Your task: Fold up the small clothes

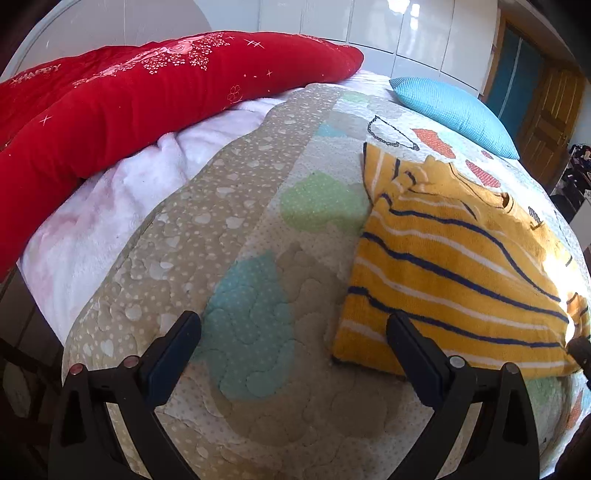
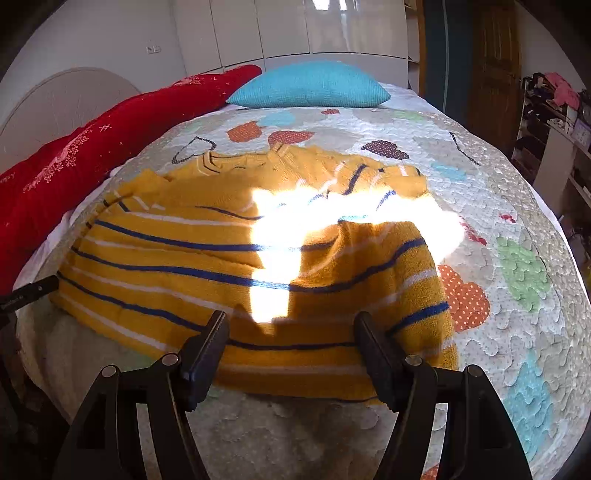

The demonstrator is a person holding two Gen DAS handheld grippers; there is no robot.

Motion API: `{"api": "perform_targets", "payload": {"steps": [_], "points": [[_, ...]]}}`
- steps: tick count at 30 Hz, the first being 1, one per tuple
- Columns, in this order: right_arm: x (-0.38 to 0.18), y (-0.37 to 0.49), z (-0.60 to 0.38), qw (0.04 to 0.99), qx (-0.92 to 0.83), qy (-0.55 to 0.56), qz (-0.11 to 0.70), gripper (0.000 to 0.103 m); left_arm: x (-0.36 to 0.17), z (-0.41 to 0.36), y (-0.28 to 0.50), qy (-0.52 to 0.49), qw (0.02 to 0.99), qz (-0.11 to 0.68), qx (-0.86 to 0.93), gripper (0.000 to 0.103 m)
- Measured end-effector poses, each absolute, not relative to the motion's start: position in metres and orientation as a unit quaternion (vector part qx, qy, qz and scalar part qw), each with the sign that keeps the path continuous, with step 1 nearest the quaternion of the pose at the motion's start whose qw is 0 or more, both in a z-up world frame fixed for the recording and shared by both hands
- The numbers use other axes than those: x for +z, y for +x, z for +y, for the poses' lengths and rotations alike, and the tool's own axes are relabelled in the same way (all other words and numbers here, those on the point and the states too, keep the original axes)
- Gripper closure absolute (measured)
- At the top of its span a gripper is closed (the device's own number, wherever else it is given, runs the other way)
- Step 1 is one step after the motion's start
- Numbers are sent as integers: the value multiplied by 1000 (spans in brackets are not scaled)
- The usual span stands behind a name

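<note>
A small yellow sweater with blue and white stripes lies flat on the quilted bedspread, its hem toward me and its right side folded inward. A bright sun patch washes out its middle. My right gripper is open and empty, its fingers hovering over the hem. In the left wrist view the sweater lies to the right. My left gripper is open and empty over the quilt, its right finger at the sweater's lower left corner.
A red quilt and white blanket lie along the left side of the bed. A blue pillow sits at the head. White wardrobes, a wooden door and cluttered shelves are beyond the bed.
</note>
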State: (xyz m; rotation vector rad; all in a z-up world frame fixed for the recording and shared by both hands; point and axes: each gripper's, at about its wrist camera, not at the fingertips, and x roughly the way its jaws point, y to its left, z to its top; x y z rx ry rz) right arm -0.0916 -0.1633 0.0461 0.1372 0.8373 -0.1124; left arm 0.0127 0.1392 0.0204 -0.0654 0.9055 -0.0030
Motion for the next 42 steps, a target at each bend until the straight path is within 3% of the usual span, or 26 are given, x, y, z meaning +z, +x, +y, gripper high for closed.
{"api": "perform_targets", "payload": {"steps": [7,17,22,32,42], "points": [[53,-87,-104,909,-5,-11,417,30,16,135,6,-4,899,438,6,2],[33,-66,-5,900,35,-148,409,27,21,193,-14,-98,892,440,25,2],[20,-74,-6,887,27,-190,421,27,18,221,-24,-124,889,440,37,2],[32,-83,-81,891,-52,-63,446,24,12,230,-30,-160,881,443,35,2],[29,-85,46,896,40,-241,371,24,20,240,-39,-189,883,428,28,2]]}}
